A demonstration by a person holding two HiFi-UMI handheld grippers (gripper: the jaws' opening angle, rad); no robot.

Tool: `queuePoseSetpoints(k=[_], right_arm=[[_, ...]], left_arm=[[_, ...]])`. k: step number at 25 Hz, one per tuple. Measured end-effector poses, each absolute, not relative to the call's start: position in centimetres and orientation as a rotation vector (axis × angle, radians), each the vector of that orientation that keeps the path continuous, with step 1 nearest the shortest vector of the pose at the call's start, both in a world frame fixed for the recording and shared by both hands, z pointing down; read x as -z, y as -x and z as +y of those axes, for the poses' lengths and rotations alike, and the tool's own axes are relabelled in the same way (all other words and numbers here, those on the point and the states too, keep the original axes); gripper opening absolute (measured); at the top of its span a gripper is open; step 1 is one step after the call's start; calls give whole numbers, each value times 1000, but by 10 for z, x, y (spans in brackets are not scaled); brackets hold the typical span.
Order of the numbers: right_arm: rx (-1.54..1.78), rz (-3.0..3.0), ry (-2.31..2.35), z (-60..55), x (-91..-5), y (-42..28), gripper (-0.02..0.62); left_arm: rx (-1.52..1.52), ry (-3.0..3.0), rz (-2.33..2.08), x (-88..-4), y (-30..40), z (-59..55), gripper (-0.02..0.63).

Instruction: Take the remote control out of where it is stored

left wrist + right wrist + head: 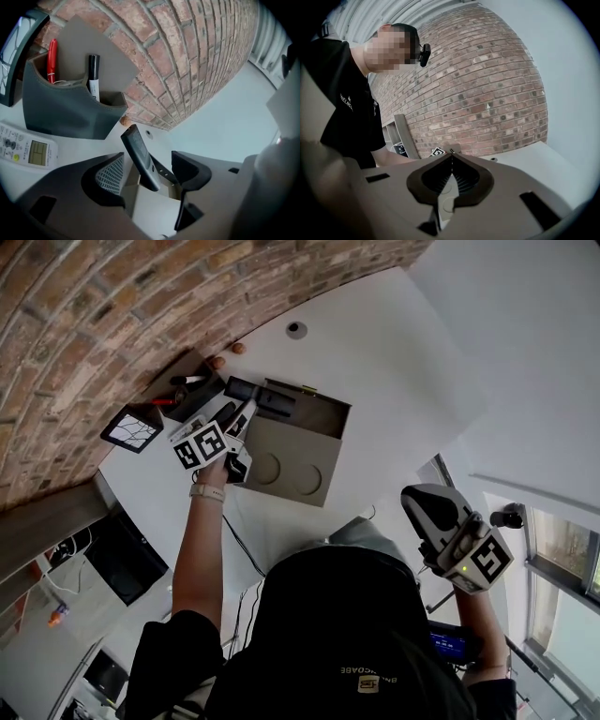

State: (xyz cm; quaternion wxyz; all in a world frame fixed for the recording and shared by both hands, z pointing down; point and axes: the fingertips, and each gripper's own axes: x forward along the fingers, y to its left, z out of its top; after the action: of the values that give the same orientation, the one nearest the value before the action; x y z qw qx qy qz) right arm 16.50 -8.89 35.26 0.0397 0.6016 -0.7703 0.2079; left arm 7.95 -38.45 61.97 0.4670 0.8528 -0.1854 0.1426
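**— Closest to the head camera, noticed what?**

— Made out a black shirt [347,643] filling the bottom of the frame. Beyond it, spotted the left gripper [234,418] held out on a bare forearm over a white table [375,343], right at a beige box [323,432] near the brick wall [84,324]. Found the right gripper [427,507] well apart from that box, low at the right of the frame.

**— And through the left gripper view?**

— Saw jaws spread wide, gripping nothing. Caught the dark remote control [139,154] standing tilted in a slot of the beige box, right between the two pads but clear of both. Picked out a white remote [28,150] lying flat on the table at left, just beside a grey pen holder [65,117]. Counted a red pen [51,58] and a black marker [93,75] upright in that holder. Also noted a small brown ball [124,121] at the foot of the wall.

**— Right gripper view?**

— Found jaws pressed together, tip to tip, with nothing between them. Looked past them to the same brick wall, and to the black shirt at left.
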Motion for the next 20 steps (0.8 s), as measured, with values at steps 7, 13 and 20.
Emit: queuePoseSetpoints(k=[7, 13, 20], right_arm=[[-673, -2303, -1890, -85, -357, -176, 6], [-689, -2262, -1928, -79, -359, -180, 6], [-669, -2234, -1936, -66, -361, -185, 6]], left_arm=[[-400, -2099, -454, -637, -98, -400, 295], [-384, -2091, -468, -642, -109, -412, 293], [-398, -2067, -468, -651, -113, -409, 263]])
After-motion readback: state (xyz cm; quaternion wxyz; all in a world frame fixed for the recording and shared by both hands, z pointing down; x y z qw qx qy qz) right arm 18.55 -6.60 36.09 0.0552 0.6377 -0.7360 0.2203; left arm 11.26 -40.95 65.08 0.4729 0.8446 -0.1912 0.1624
